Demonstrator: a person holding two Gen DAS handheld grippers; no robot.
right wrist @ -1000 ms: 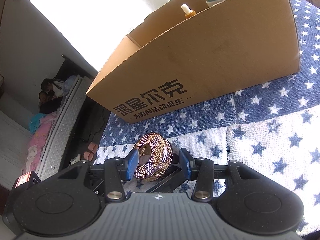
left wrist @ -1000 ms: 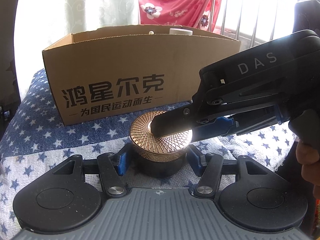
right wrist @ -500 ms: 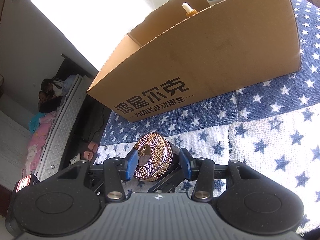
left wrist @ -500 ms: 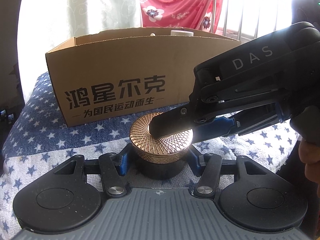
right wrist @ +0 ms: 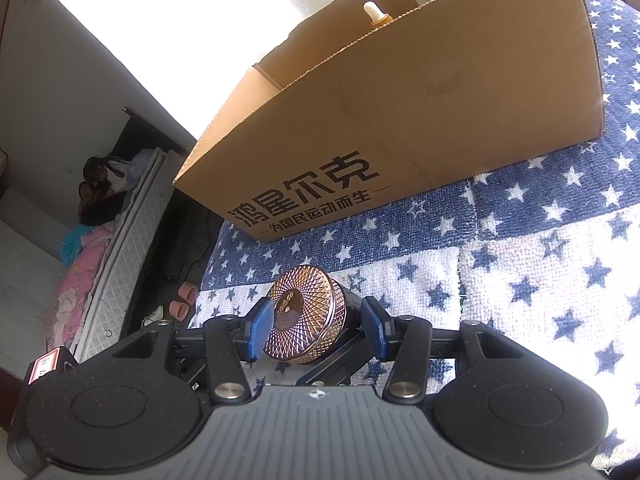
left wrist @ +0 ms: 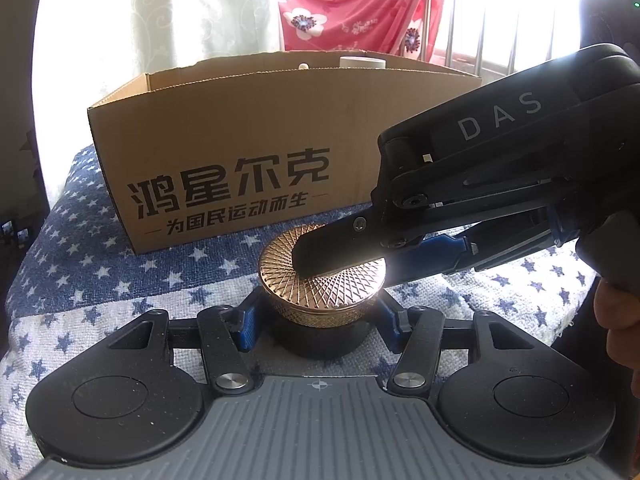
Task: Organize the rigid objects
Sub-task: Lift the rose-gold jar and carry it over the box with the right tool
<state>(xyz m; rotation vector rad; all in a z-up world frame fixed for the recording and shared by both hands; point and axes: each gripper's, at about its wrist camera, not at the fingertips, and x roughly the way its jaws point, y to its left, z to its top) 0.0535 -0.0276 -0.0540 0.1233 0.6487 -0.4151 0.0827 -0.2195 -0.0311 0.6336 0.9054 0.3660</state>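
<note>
While both hand-held grippers stood at it, the jar [left wrist: 320, 280] was found on the star-print cloth [left wrist: 120, 272], just in front of the cardboard box [left wrist: 280, 128] and outside it.

The left gripper [left wrist: 320, 320] had a finger on either side of the jar's dark body [left wrist: 320, 340], below the lid. Whether the pads pressed on it could not be told.

The right gripper [right wrist: 316, 320] reached in from the side, one finger lying across the gold lid [left wrist: 340, 288]. Its jaws had just been opening with the jar between them; a firm hold could not be confirmed.

Assessment: the jar appeared rigid and fairly heavy, probably glass with a metal-finish lid, so breakable if dropped. The knurled rim should give purchase, while the dark wall looked smooth and possibly slippery. The lid may be loose, so the body is the safer place to grip.
</note>
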